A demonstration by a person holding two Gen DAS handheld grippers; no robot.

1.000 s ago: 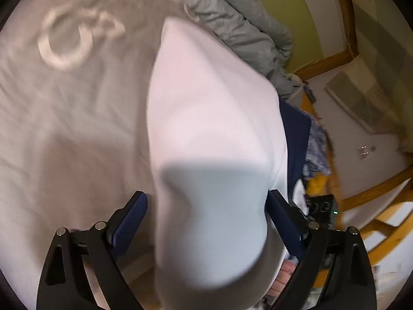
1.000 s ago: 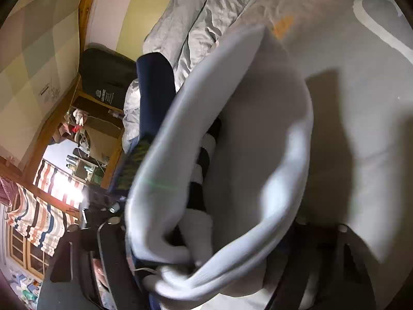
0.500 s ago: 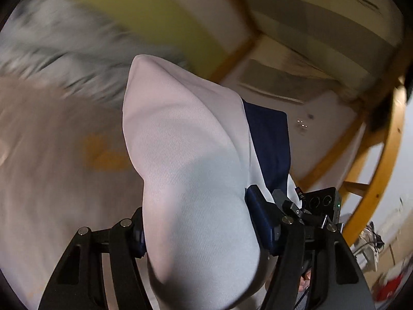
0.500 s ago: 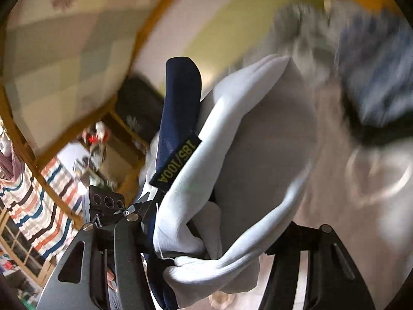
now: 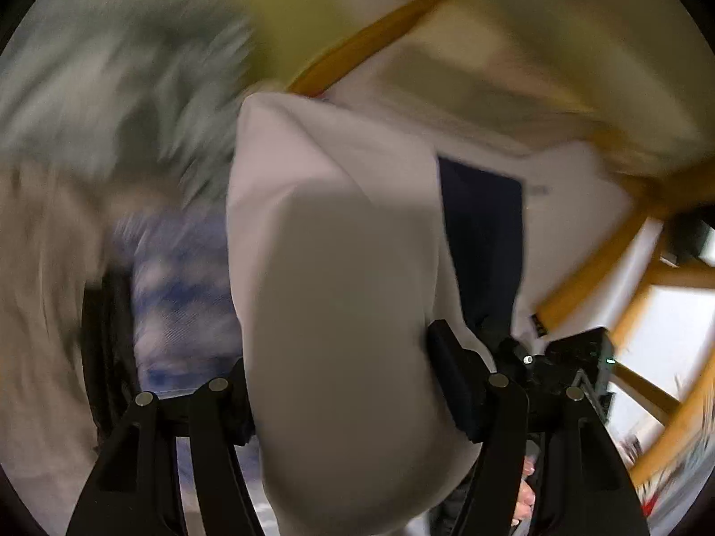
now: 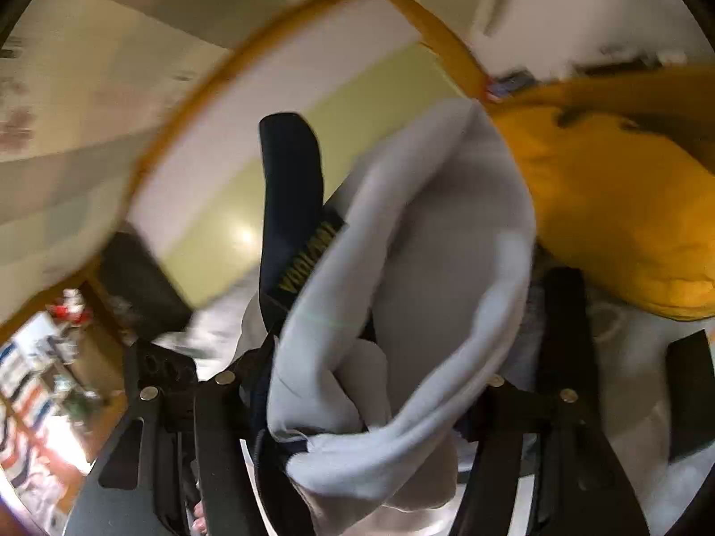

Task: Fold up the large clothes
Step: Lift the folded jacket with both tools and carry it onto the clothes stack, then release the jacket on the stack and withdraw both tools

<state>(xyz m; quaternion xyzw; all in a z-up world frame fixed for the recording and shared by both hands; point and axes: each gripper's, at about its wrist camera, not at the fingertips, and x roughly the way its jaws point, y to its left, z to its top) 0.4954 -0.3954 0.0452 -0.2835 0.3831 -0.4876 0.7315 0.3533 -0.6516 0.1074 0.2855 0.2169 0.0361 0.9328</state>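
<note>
A folded white garment with a navy collar band (image 5: pixel 339 303) fills the left wrist view, held up in the air. My left gripper (image 5: pixel 344 370) is shut on its thick folded bundle. In the right wrist view the same garment (image 6: pixel 402 312) shows its navy band with a yellow size label (image 6: pixel 308 259). My right gripper (image 6: pixel 362 379) is shut on the bunched end of it. Both grippers hold the bundle side by side, and the other gripper's black body (image 5: pixel 576 357) shows at the right of the left wrist view.
A blue and white patterned cloth (image 5: pixel 178 295) and a grey quilt (image 5: pixel 134 89) lie blurred at left. A yellow-orange garment (image 6: pixel 616 205) lies at right. Wooden beams (image 5: pixel 594 263) and a yellow-green wall (image 6: pixel 250 196) are behind.
Both grippers have swung with the folded garment away from the beige bedsheet toward the pile of other clothes. The view is motion-blurred. The grips have not changed.
</note>
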